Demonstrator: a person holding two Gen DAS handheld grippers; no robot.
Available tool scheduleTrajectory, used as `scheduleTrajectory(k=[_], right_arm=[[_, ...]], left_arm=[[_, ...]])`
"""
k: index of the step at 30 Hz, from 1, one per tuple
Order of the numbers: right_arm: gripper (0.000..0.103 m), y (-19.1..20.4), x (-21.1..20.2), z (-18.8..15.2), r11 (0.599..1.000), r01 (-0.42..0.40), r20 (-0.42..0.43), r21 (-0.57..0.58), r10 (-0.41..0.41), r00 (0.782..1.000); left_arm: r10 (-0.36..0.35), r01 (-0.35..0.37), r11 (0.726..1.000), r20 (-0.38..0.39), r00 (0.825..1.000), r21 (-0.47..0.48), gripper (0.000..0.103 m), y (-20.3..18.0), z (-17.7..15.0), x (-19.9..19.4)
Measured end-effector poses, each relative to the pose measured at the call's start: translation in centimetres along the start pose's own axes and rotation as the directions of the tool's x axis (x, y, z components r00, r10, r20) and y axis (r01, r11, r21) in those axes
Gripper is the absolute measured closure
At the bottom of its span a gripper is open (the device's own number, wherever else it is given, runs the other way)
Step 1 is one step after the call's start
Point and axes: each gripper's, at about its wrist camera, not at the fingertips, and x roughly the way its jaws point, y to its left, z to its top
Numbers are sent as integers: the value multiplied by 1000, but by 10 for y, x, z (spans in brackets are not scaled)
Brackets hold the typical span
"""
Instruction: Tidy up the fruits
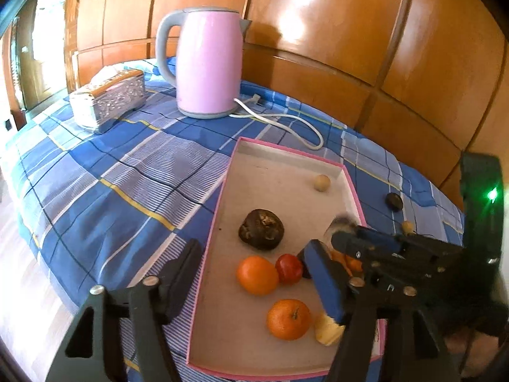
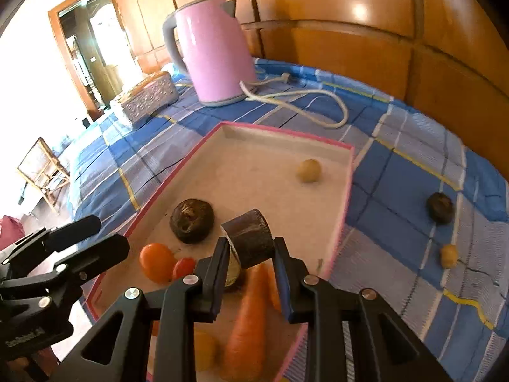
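A pink-rimmed white tray (image 1: 286, 165) lies on the blue plaid cloth. It holds a dark round fruit (image 1: 261, 229), two oranges (image 1: 257, 275), a small red fruit (image 1: 289, 269), a beige ball (image 1: 322, 183), a pale yellow piece (image 1: 329, 331) and a carrot (image 2: 251, 318). My left gripper (image 1: 251, 254) hangs open over the tray's near left part, nothing between its fingers. My right gripper (image 2: 251, 254) is shut on a dark cylindrical piece (image 2: 251, 238) above the tray's near right side. It also shows blurred in the left wrist view, right gripper (image 1: 346, 235).
A small dark fruit (image 2: 440, 207) and a small yellow ball (image 2: 448, 255) lie on the cloth right of the tray. Behind stand a pink kettle (image 1: 208, 63) with its white cord (image 1: 286, 121) and a silver tissue box (image 1: 108, 100). Wooden panelling backs the table.
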Motion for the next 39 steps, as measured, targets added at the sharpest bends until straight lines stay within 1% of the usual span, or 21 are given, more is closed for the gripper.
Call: scheduleTrajectory(k=[1,3,7,11,14,20,24,33,34,37,39], right_arm=[[72,1,1,-2,1000,15,0,-2,-15,1000],[69,0,1,-5,1000,11,-5,12,-11,1000],[69,0,-3,-9,1000,11,11,23,-12,1000],[69,1,-14,-15,999,23,30,31,-24,999],[69,3,-25,-21,998,46,58,43,-49,997],[69,9,-46,-32,993,92,101,68,-98,990],[69,13,-56,-41,990,120,123,73,-129,984],[69,19,-68,-59,983,170,147,74,-179,973],[69,18,-70,-60,982,172,149,76,-182,972],[69,17,-73,-61,981,180,156,77,-190,969],[69,17,-74,-62,981,177,156,77,-188,970]], left_arm=[[4,-4,1000,4,1000,-4,29,1,0,-2],[12,-12,1000,13,1000,-13,27,2,0,-5],[24,-24,1000,31,999,-18,25,3,-1,-13],[39,-38,999,58,998,-19,17,3,-1,-23],[47,-46,999,76,996,-18,10,1,-2,-30],[66,-65,998,116,991,-15,2,-3,-6,-47],[78,-78,997,131,988,-10,0,-6,-10,-56],[92,-93,996,129,987,0,0,-16,-19,-64],[100,-101,995,127,987,-1,0,-18,-20,-64],[175,-178,984,117,978,12,0,-23,-19,-62],[195,-198,980,120,973,15,0,-25,-20,-62]])
